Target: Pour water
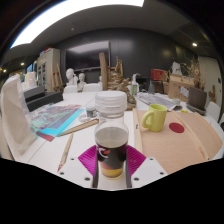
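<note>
Tongs [111,172] clamped on dark, glossy cylindrical cup [111,150].
Clear plastic lidded jar [111,103] just beyond; green mug [155,118] nearby on pale surface [190,140].

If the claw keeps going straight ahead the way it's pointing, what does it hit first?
Probably the clear plastic container standing on the table just beyond the cup, which already sits between the claw's fingers. Depth is hard to judge, so this is a best guess.

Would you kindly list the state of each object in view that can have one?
Dark cup with a pale rim: upright, between the fingers.
Gripper: holding the cup, pads against its sides.
Clear plastic jar with a white lid: upright, lid on, beyond the cup.
Yellow-green mug: upright on the table.
</note>
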Demonstrator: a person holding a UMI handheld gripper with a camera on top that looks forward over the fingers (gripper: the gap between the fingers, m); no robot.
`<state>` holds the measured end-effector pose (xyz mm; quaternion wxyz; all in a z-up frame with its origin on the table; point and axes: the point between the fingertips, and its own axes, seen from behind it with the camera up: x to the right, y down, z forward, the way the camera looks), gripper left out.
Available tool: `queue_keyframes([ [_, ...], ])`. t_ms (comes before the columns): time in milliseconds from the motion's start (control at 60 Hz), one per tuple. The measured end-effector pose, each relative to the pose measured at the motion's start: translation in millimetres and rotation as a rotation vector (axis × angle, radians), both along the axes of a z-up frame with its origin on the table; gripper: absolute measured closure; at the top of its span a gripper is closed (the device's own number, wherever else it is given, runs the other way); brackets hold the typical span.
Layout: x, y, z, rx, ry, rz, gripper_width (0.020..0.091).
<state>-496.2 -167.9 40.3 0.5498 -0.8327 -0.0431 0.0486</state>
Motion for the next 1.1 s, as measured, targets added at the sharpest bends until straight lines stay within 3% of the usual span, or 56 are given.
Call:
queue_keyframes([
  [167,-1,-4,2,-0.012,-0.01,-0.003,0.0861],
  [317,-11,4,16,0.0,-0.022,0.006,0.0863],
  [633,-31,89,150,0.139,0.456,-0.062,0.0864],
  [783,-6,140,187,0.115,0.914,-0.134,0.0865],
  [917,17,176,187,0.059,1.276,-0.214,0.0867],
  [1100,36,202,157,-0.064,1.677,-0.301,0.0865],
])
